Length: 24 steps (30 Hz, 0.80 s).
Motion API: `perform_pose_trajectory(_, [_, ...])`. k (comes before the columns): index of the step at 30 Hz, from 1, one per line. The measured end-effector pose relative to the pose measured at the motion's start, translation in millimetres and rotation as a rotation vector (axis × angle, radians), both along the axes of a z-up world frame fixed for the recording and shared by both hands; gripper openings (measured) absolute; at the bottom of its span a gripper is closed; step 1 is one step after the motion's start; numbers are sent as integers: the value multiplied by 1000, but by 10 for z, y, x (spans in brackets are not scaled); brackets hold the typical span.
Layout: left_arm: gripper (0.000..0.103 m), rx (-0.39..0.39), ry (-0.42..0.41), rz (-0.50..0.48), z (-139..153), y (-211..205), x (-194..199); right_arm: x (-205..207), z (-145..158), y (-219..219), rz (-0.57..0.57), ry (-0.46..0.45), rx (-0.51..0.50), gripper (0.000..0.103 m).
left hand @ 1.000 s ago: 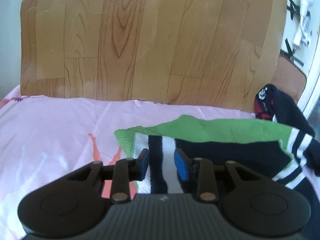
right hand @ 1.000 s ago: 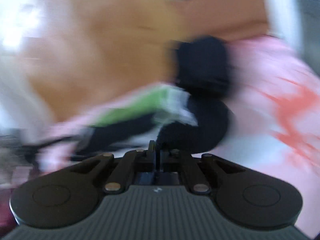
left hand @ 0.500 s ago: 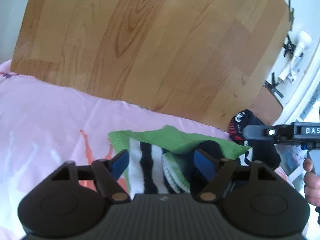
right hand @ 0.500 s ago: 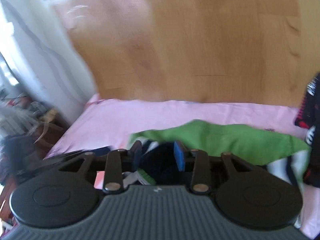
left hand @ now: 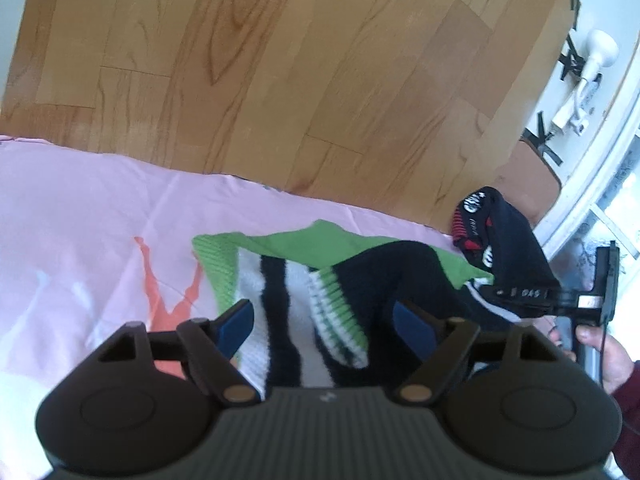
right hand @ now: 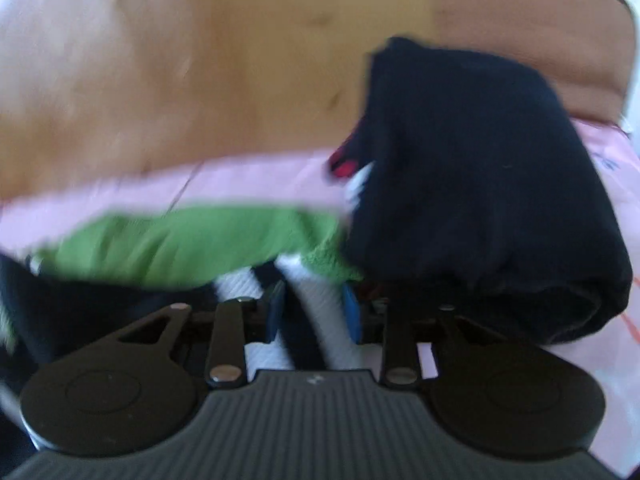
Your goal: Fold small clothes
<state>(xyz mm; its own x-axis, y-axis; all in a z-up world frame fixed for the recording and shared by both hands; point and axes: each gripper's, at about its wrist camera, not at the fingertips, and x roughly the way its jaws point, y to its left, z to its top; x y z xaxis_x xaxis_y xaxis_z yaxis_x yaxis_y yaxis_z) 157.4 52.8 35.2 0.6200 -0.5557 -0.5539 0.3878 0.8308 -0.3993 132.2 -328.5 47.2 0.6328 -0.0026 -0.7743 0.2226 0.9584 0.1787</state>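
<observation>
My left gripper (left hand: 322,320) jaws just opened, releasing striped sock (left hand: 280,304). My right gripper (right hand: 310,306) moved in beside dark bundle (right hand: 480,184), jaws closing around white stripe, next fold starting.

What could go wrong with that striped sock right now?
The right tool is closing on the striped sock right beside the dark folded garment, so it might snag that too. The left tool is opening over the fold, so the fold might spring apart.

striped garment (left hand: 288,304) on sheet (left hand: 80,232), folded garment (left hand: 508,240) right
</observation>
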Motion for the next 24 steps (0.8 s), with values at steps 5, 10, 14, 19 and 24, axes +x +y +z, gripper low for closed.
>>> perform_pose_trajectory(5, [79, -29, 14, 49, 5, 113, 54, -213, 332, 242, -47, -113, -83, 27])
perform_pose_trajectory(10, [79, -41, 24, 91, -3, 179, 85, -496, 667, 1053, 289, -252, -2, 30])
perform_pose_trajectory(14, [79, -69, 31, 128, 21, 265, 111, -530, 630, 1907, 607, -251, -20, 30])
perform_pose_trajectory(19, [79, -85, 25, 156, 61, 359, 118, -82, 223, 2283, 612, -155, -76, 45])
perform_pose_trajectory(24, [79, -109, 36, 175, 78, 436, 141, 199, 283, 2029, 472, -57, 161, 12])
